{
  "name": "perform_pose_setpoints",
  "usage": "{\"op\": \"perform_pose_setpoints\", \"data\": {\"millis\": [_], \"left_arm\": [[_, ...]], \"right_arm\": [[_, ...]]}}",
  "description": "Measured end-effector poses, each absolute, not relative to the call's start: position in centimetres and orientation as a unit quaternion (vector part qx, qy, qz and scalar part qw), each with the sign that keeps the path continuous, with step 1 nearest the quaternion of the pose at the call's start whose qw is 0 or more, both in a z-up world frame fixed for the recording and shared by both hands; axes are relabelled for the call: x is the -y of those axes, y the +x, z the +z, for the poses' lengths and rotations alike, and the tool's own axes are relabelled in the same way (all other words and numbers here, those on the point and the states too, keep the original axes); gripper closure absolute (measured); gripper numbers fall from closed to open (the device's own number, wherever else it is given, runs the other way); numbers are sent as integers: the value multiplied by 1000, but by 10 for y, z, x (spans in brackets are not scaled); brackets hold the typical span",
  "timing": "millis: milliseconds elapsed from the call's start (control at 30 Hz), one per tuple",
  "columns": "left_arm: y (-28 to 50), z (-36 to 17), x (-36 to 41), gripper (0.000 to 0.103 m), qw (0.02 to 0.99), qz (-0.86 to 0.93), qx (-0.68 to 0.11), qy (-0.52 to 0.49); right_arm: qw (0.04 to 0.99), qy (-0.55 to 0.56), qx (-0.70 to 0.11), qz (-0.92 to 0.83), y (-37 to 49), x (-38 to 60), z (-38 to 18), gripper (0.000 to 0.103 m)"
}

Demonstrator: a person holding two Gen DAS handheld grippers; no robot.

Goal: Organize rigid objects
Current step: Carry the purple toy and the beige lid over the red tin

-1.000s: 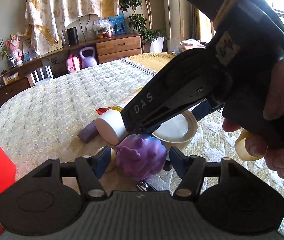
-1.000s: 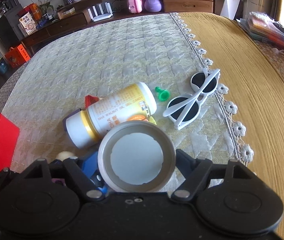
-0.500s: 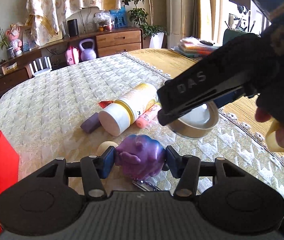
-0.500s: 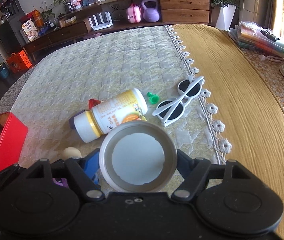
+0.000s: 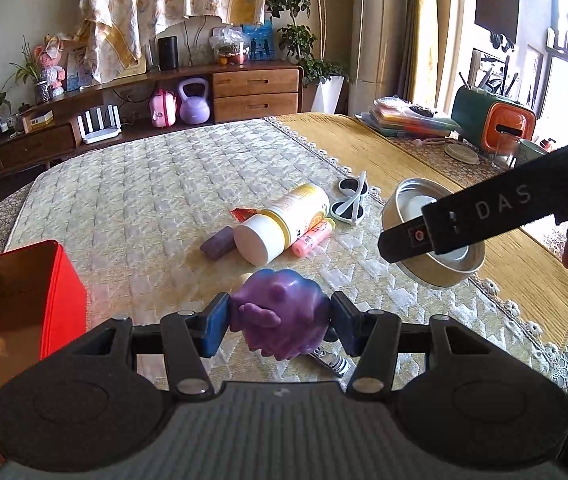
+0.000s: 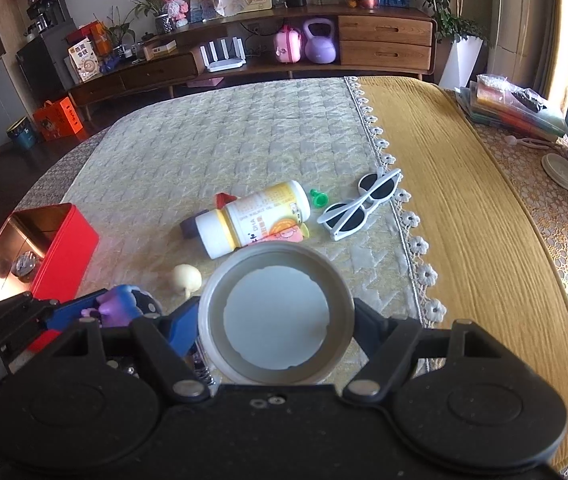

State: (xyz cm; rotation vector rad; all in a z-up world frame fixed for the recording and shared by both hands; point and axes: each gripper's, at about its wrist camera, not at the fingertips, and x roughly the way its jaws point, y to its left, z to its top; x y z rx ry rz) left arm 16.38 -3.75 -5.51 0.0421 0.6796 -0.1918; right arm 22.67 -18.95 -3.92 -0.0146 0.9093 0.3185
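1. The left gripper (image 5: 280, 322) is clenched on a purple toy (image 5: 280, 314), its blue fingers (image 5: 214, 330) pressing the toy's two sides; the toy is lifted clear of the quilt (image 5: 156, 200).
2. The right gripper (image 6: 276, 320) grasps a round tin lid (image 6: 276, 314) between its fingers, open side toward the camera, showing a white liner inside a grey rim. In the left view the lid (image 5: 431, 236) hangs above the quilt, right of the bottle.
3. The bottle (image 5: 284, 226) lies on its side on the quilt, white cap toward the grippers, yellow-and-white label up. It serves as the landmark.
4. Touching the bottle's cap end on the left lies a purple block (image 5: 218, 242); a red scrap (image 5: 244, 213) peeks out behind it.
5. A pink tube (image 5: 311, 238) lies against the bottle's right side.
6. A green peg (image 6: 319, 199) stands just beside the bottle's far end.
7. White sunglasses (image 6: 359, 204) lie right of the bottle, near the quilt's lace edge, lenses dark.
8. A cream ball-like piece (image 6: 187, 277) sits on the quilt in front of the bottle, between it and the grippers.
9. A red box (image 6: 50, 248) stands open well left of the bottle; a small item lies inside, too dim to tell.
10. A metal object (image 5: 329, 360) lies under the left gripper, partly hidden.
11. Right of the lace edge is a yellow cloth (image 6: 463, 200).
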Motion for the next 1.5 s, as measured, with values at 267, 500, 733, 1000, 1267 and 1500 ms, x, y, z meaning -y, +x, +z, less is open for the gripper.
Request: {"op": "perform_pose_setpoints", "data": {"millis": [267, 500, 733, 1000, 1267, 1500], "left_arm": [[149, -38, 13, 49, 942, -74, -327, -1], [140, -24, -16, 49, 945, -49, -322, -16], [132, -13, -49, 49, 949, -21, -315, -18], [123, -16, -96, 49, 946, 19, -321, -29], [119, -22, -147, 49, 940, 62, -332, -36], [140, -29, -191, 49, 929, 93, -354, -44]], "right_arm": [[887, -18, -428, 172, 204, 181, -25, 26], [886, -33, -419, 197, 193, 162, -15, 26], [881, -53, -414, 223, 188, 133, -10, 26], [870, -93, -404, 269, 186, 81, -8, 26], [854, -126, -398, 309, 192, 25, -13, 26], [839, -164, -387, 345, 195, -24, -21, 26]]}}
